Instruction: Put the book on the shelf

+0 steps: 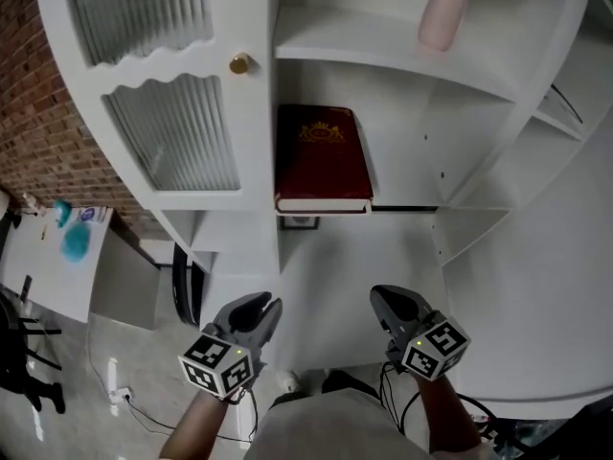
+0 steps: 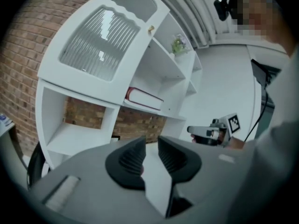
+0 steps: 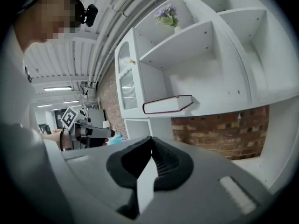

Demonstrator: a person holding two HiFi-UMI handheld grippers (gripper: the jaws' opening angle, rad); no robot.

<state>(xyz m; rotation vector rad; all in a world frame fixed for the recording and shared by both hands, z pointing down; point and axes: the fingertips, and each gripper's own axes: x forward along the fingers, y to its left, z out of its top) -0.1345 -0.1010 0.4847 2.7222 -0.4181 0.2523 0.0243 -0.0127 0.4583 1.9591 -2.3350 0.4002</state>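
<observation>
Bright even light, ceiling strip lights [image 3: 57, 88] glowing, soft shadows, fisheye bending, dark corners, blurred foreground

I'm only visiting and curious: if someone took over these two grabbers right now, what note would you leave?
Left gripper: jaws slightly apart, empty.
Right gripper: shut, empty.
Both are held low, in front of the shelf and clear of it.
Book: lying flat on the shelf.
Done: the book is placed.
Left: nothing that I can see.
</observation>
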